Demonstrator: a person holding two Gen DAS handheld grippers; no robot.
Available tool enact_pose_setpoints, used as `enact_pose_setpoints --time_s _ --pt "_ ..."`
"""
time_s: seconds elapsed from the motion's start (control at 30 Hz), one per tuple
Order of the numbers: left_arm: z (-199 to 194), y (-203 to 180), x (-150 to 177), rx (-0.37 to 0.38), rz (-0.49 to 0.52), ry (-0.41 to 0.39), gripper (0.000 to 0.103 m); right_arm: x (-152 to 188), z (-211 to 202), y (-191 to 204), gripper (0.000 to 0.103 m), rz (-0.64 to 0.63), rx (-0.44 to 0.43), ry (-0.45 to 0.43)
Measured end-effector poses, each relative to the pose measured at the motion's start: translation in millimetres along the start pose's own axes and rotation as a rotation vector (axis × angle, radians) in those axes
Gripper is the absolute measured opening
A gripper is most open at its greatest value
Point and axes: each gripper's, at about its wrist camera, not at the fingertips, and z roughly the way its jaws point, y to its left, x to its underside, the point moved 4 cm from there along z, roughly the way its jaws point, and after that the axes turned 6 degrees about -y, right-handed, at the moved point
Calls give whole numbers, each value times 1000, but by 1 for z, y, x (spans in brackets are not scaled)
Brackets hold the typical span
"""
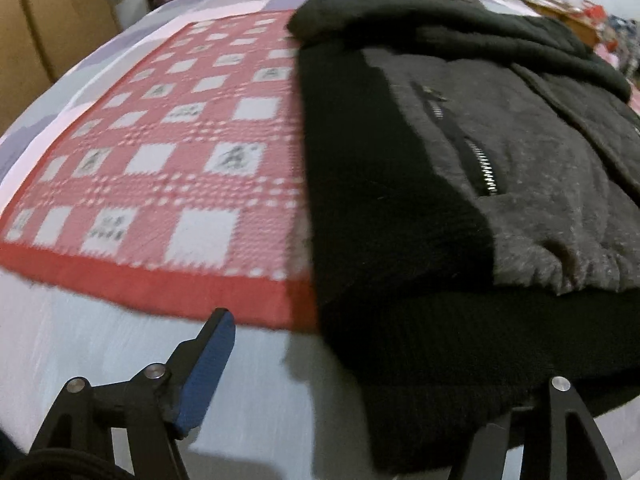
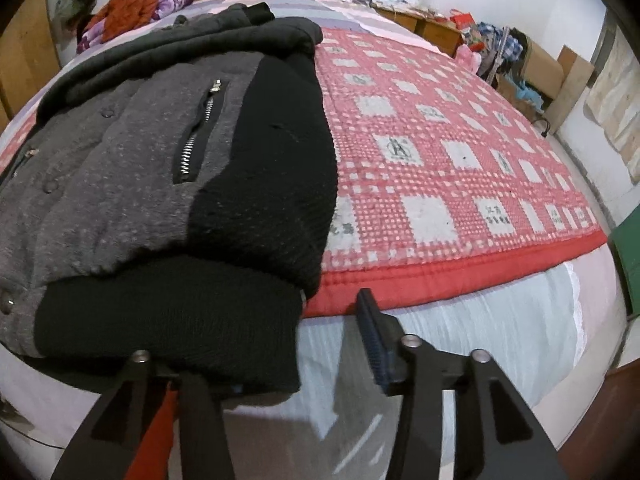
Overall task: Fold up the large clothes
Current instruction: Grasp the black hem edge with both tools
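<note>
A large grey and black jacket [image 1: 500,168] lies on the bed with its sleeves folded inward; it also shows in the right wrist view [image 2: 132,176]. My left gripper [image 1: 360,360] is open at the jacket's black hem [image 1: 440,340]; its left finger [image 1: 208,368] is over the sheet and its right finger is hidden under the hem. My right gripper [image 2: 280,344] is open at the hem's other end [image 2: 180,320]; its right finger [image 2: 374,344] is clear of the cloth and its left finger is hidden under the hem.
A red and white checked blanket [image 2: 440,152] covers the bed beside the jacket. A pale sheet [image 1: 100,352] hangs at the near edge. Piled clothes [image 2: 132,8] lie near the wooden headboard. Cluttered furniture and boxes [image 2: 520,60] stand along the right wall.
</note>
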Motion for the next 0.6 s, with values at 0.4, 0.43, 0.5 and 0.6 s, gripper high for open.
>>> enact_pose_setpoints --time_s 0.4,0.43,0.5,0.6 --pt "13 -10 -3 5 -30 20 63 -13 6 5 61 56 21 -66" --pt "13 -13 -3 55 -40 37 21 -15 9 8 60 53 15 -43" --pt "9 -17 -6 54 -42 45 14 -19 9 9 18 51 -44 -20" --pt "-4 -10 -14 86 -88 35 13 -26 -4 3 17 87 -59 -35"
